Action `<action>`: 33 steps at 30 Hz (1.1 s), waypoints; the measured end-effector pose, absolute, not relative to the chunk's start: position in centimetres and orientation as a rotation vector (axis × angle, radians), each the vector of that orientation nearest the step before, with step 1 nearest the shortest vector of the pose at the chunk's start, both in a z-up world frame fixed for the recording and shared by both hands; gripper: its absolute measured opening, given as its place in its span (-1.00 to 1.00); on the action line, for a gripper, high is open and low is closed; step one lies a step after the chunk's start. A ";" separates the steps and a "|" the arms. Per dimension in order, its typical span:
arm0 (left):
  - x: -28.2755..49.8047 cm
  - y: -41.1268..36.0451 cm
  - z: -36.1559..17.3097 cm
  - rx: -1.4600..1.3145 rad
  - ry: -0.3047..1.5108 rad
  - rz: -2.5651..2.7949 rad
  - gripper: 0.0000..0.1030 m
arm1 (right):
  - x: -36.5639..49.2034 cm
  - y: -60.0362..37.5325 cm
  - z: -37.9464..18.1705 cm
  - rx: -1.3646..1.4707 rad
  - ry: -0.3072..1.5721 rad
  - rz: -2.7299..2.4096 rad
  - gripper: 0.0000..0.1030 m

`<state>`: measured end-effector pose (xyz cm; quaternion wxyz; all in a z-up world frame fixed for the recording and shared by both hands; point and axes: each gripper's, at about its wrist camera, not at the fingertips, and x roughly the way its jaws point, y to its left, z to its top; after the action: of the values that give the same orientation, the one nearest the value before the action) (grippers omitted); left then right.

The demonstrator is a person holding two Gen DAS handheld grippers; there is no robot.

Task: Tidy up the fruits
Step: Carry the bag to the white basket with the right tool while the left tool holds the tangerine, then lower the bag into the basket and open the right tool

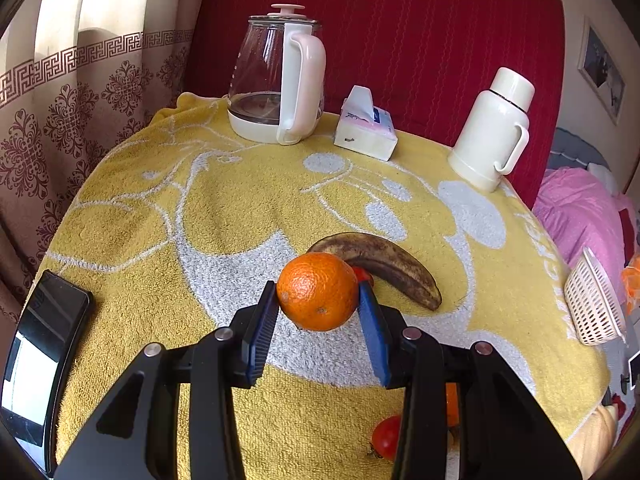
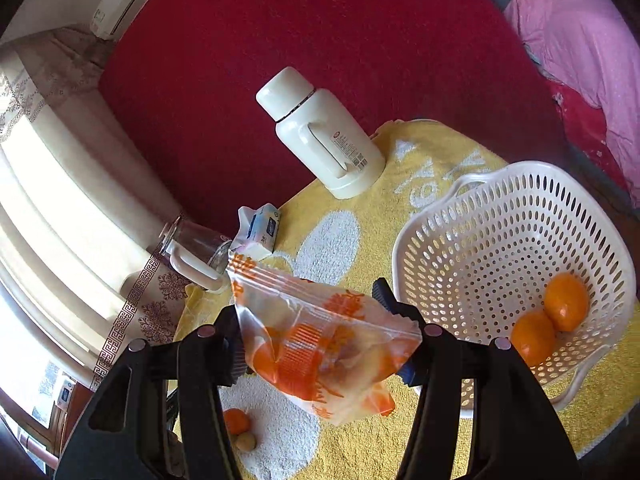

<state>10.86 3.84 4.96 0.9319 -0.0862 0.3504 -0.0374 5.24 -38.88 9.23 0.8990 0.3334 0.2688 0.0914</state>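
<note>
In the left wrist view my left gripper [image 1: 317, 287] is shut on an orange [image 1: 318, 300], held just above the yellow towel [image 1: 160, 280]. Behind the orange lie a dark overripe banana [image 1: 384, 264] and a red fruit [image 1: 365, 274] that is mostly hidden. A tomato [image 1: 386, 436] sits under the right finger. In the right wrist view my right gripper [image 2: 310, 308] is shut on a clear plastic bag [image 2: 316, 344] with orange print, and orange shapes show through it. To its right, a white perforated basket [image 2: 500, 208] holds two oranges [image 2: 566, 306].
A glass kettle [image 1: 276, 76], a tissue pack [image 1: 366, 128] and a cream thermos [image 1: 494, 132] stand along the back. A phone [image 1: 40, 356] lies at the left edge. A small orange [image 2: 236, 420] and a brownish round fruit [image 2: 245, 442] lie on the towel. The basket [image 1: 592, 304] sits at the table's right edge.
</note>
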 end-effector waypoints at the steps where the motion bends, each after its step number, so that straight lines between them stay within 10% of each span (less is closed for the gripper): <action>1: 10.9 3.8 5.0 -0.176 0.717 -0.077 -0.21 | 5.0 -39.2 9.7 0.681 0.540 0.166 0.10; 33: 9.5 -7.4 9.7 -0.036 0.701 -0.296 -0.21 | 1.7 -47.1 8.5 0.713 0.440 -0.033 0.51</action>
<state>9.51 -7.36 9.72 0.9283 -0.0175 0.3422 -0.1447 1.72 -47.14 8.52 0.9135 0.3459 0.2137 -0.0160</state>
